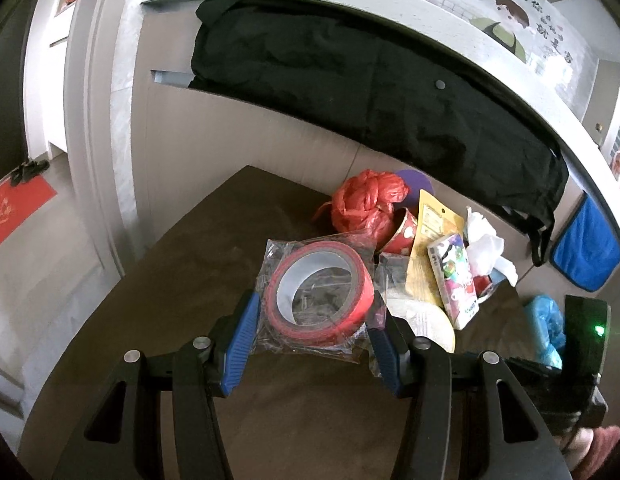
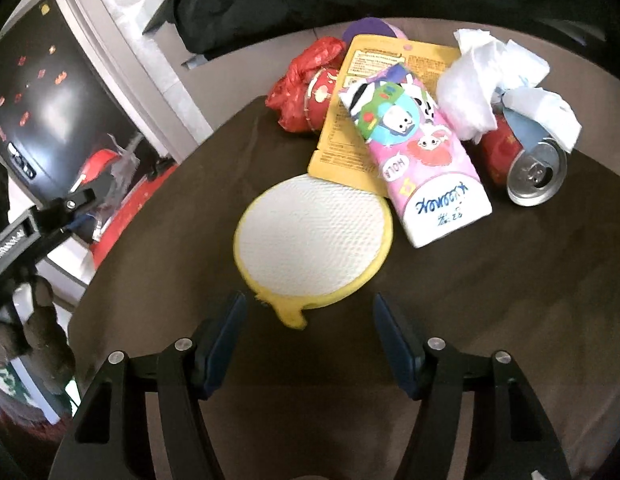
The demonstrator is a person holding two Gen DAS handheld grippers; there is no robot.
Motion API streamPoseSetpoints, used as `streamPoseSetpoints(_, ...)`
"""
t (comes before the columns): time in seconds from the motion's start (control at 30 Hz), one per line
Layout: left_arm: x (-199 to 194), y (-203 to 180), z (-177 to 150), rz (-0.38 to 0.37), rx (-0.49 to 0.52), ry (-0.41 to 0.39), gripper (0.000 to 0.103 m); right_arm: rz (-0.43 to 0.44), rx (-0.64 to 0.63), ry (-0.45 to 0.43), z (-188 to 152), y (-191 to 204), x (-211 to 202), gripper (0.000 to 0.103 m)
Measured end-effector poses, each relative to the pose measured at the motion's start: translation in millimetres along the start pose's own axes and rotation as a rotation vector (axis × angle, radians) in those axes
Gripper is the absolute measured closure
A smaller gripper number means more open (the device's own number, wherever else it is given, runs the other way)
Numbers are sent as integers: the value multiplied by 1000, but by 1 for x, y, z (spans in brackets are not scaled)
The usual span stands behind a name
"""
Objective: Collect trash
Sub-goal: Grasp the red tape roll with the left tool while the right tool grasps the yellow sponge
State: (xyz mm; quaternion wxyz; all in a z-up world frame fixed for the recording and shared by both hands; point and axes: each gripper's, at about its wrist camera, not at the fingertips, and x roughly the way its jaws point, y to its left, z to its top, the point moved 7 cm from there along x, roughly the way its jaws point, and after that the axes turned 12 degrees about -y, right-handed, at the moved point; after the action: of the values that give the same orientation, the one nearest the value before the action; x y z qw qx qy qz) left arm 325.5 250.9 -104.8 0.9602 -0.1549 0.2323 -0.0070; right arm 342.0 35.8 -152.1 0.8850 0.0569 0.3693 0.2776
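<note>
My left hand-held gripper [image 1: 310, 322] pinches a clear bag [image 1: 294, 280] holding a red tape roll [image 1: 318, 294], lifted above the brown desk [image 1: 170, 280]. My right hand-held gripper [image 2: 310, 320] is spread, nothing between its pads, just short of the yellow pad [image 2: 314, 240]. Behind it lie a tissue pack [image 2: 422, 168], can [image 2: 526, 168], crumpled paper [image 2: 482, 92] and red bag [image 2: 298, 80].

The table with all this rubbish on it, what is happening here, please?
A person is clearing trash off the brown table with a hand-held gripper in each hand. The left gripper holds a clear plastic bag with a roll of red tape between its jaws. The right gripper is open and empty, pointed at the round yellow-rimmed pad. A tissue pack, crushed can, crumpled tissues and a red plastic bag lie on the table.
</note>
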Motion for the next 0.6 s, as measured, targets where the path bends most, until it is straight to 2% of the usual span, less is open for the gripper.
streamPoseSetpoints(0.1,1,0,-2,-2,-3,6,49,-24,-42,-33,-4,9,-5,46)
streamPoseSetpoints(0.17,1,1,-3,-3,-8,7,49,-46,-88,-42,-5,14,-7,59)
streamPoseSetpoints(0.3,1,-1,-2,-6,-8,6,49,-59,-119,10,-12,12,7,72)
streamPoseSetpoints(0.4,1,0,-3,-1,-9,10,49,-72,-132,1,-11,9,12,82)
streamPoseSetpoints(0.5,0,-2,-4,0,-8,15,49,-44,-123,-19,-4,8,9,92)
streamPoseSetpoints(0.6,-1,-7,-5,-8,-10,18,49,-25,-122,-59,8,6,-3,96)
